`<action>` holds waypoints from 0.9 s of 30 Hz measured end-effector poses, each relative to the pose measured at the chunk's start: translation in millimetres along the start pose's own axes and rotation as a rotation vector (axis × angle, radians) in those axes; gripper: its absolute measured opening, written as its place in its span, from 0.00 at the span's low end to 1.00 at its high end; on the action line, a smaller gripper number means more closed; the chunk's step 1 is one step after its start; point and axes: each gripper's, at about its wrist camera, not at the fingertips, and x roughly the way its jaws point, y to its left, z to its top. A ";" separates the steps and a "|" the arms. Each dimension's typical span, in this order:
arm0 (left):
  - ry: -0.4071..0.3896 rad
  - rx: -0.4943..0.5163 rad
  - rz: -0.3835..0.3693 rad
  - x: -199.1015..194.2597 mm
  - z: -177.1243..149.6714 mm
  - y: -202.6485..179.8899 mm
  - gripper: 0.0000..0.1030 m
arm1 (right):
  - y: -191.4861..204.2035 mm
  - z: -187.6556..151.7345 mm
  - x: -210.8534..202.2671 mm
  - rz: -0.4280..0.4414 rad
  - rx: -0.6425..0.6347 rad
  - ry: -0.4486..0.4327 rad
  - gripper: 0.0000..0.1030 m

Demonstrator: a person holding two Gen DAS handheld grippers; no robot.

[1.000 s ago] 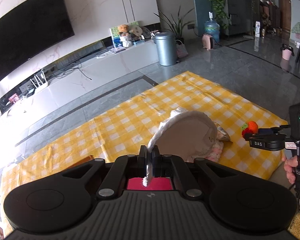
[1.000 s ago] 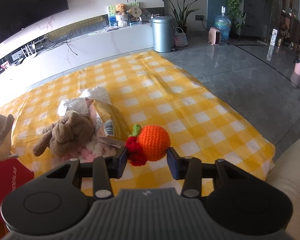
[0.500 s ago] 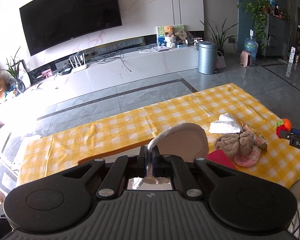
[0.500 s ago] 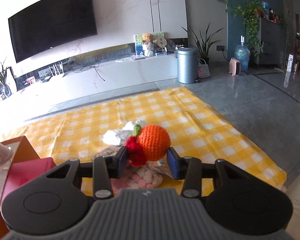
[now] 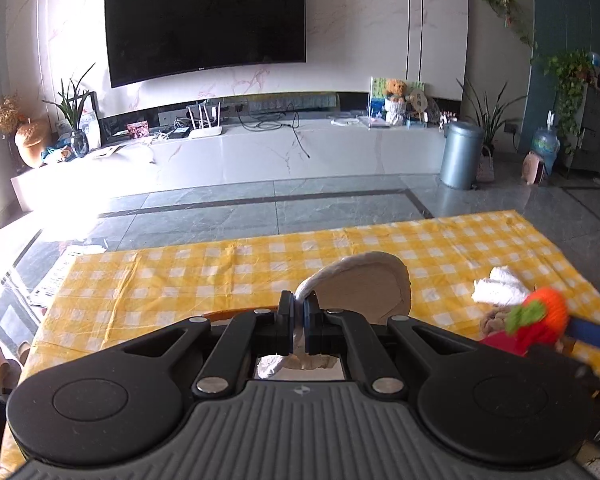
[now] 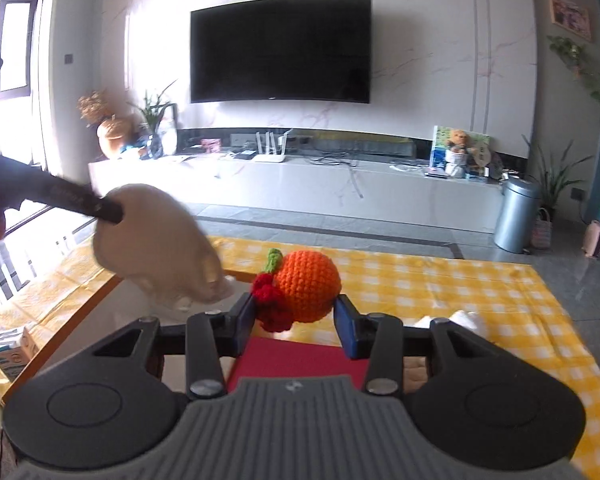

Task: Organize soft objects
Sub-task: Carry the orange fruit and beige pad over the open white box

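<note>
Gripping a crocheted orange [image 6: 307,286], right tongs [image 6: 296,318]; no legible writing

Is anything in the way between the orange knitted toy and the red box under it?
Nothing visible. The right gripper holds the toy above the red box, with only air between them. The beige plush hangs off to the left.

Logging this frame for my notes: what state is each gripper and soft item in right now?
left gripper: shut on the beige plush, held in the air
right gripper: shut on the crocheted orange, held in the air
white cloth: crumpled, lying on the checkered tablecloth
</note>
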 end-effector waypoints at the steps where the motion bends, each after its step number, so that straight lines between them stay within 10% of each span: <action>1: -0.011 -0.007 -0.006 -0.4 -1.1 3.1 0.05 | 11.2 -1.4 5.9 0.034 -0.003 0.008 0.42; 11: -0.058 0.027 0.034 19.4 -58.5 22.1 0.05 | 34.5 -16.6 40.5 0.067 0.024 0.114 0.42; 15: 0.071 -0.011 -0.043 43.2 -79.5 25.0 0.05 | 26.2 -16.2 40.2 0.028 0.049 0.119 0.42; 20: 0.193 0.233 -0.065 47.7 -95.3 -2.9 0.07 | 25.9 -16.6 38.2 0.017 0.049 0.126 0.42; 27: 0.315 0.112 -0.219 61.4 -106.1 -1.4 0.12 | 35.6 -19.5 47.8 0.020 0.029 0.159 0.42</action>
